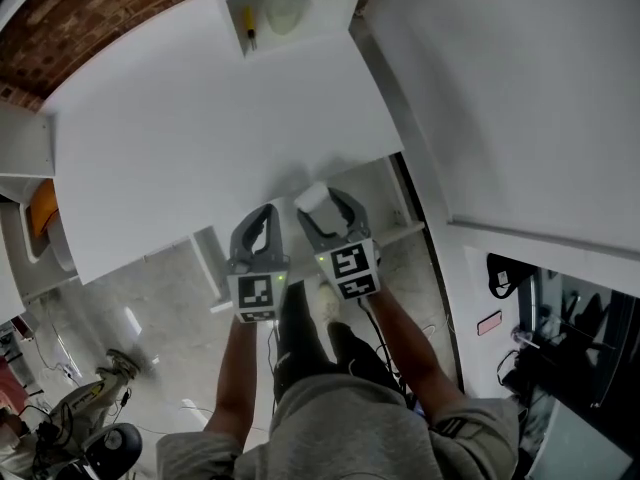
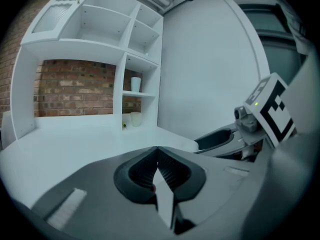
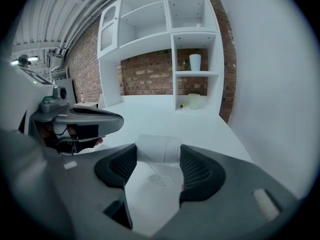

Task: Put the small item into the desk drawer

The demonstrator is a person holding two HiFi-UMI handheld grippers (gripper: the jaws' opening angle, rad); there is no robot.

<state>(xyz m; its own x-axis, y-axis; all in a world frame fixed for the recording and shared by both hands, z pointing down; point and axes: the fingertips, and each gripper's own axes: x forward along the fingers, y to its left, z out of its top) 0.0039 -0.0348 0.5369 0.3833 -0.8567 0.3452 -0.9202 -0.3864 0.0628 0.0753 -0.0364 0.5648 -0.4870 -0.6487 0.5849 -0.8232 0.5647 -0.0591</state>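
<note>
The small item is a white spool of thread (image 3: 157, 149) (image 1: 312, 197), and a loose strand hangs under it. My right gripper (image 3: 158, 156) (image 1: 322, 202) is shut on the spool, one pad on each end, and holds it just above the near edge of the white desk (image 1: 200, 138). My left gripper (image 2: 157, 166) (image 1: 262, 214) hovers beside it at the same edge. Its jaws are shut and hold nothing. No open drawer shows in any view.
A white shelf unit (image 1: 290, 8) (image 3: 195, 49) stands at the desk's far end, holding a cup (image 3: 195, 62) and a yellow item (image 1: 249, 26). A white wall (image 1: 520, 98) runs along the right side. The desk frame (image 1: 400, 233) and the person's legs (image 1: 310, 328) lie below the edge.
</note>
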